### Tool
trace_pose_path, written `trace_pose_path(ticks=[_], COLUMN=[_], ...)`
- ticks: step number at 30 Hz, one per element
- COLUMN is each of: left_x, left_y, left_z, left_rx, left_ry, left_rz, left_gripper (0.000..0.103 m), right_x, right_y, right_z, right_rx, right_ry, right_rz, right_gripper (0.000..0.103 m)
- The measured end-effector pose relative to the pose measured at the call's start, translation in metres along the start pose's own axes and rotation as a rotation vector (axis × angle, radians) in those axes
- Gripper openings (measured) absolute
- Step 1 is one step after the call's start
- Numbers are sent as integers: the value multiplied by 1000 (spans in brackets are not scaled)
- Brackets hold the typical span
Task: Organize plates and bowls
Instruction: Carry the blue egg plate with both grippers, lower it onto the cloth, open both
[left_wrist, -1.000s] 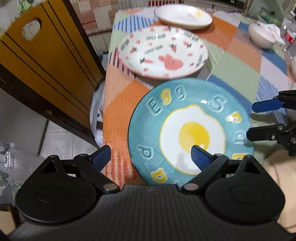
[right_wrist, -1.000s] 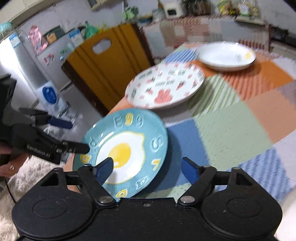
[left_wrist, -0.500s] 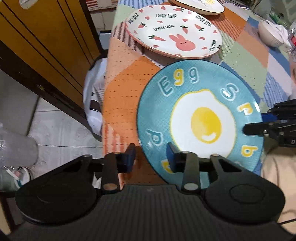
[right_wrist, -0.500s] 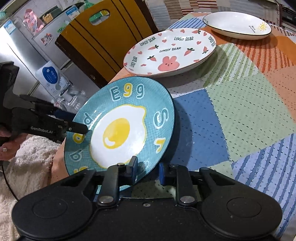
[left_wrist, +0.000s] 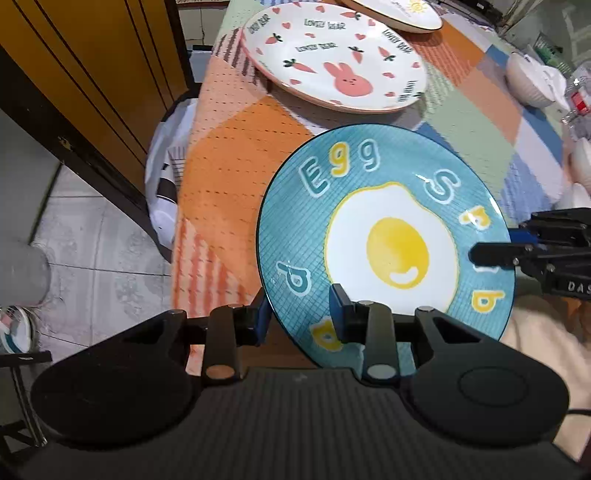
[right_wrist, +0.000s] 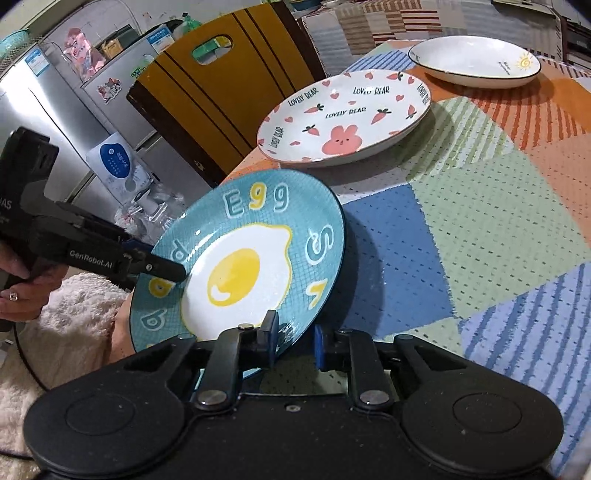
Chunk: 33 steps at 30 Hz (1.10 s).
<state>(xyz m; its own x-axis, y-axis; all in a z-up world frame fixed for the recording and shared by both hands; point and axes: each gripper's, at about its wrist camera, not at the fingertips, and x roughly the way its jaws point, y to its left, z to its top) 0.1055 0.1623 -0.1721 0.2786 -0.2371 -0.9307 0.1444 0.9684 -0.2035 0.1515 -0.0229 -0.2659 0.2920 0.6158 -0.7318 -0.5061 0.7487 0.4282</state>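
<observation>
A glazed blue egg plate (left_wrist: 384, 236) (rigid, slippery, breakable) is held tilted over the desk (right_wrist: 498, 221) edge. Opposite rims are clamped by the left hand-held gripper (left_wrist: 301, 314) and the right hand-held gripper (right_wrist: 293, 341); rim grips suit it.

We see a patchwork cloth (right_wrist: 480, 221) of orange, green and blue covering the surface, a yellow chair back (right_wrist: 229, 85) with a handle slot beside it, and a sticker-dotted silver refrigerator (right_wrist: 48, 103) behind.

Patchwork-clothed table (right_wrist: 480, 229); rabbit plate (right_wrist: 343, 118); white sun plate (right_wrist: 476, 62)
</observation>
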Motion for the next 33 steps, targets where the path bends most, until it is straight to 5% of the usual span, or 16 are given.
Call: trace_pose_path(ticks=[15, 33], left_x=[-32, 50], left_y=[-81, -168], left_z=[67, 158], left_rx=[126, 186], left_ry=[-126, -97], left_rz=[-39, -118], left_gripper=[31, 31], right_x=[-80, -125], right_y=[-44, -158], right_z=[27, 60], right_rx=[40, 96], right_ry=[-105, -114], right_rz=[-38, -181], right_gripper=[24, 24])
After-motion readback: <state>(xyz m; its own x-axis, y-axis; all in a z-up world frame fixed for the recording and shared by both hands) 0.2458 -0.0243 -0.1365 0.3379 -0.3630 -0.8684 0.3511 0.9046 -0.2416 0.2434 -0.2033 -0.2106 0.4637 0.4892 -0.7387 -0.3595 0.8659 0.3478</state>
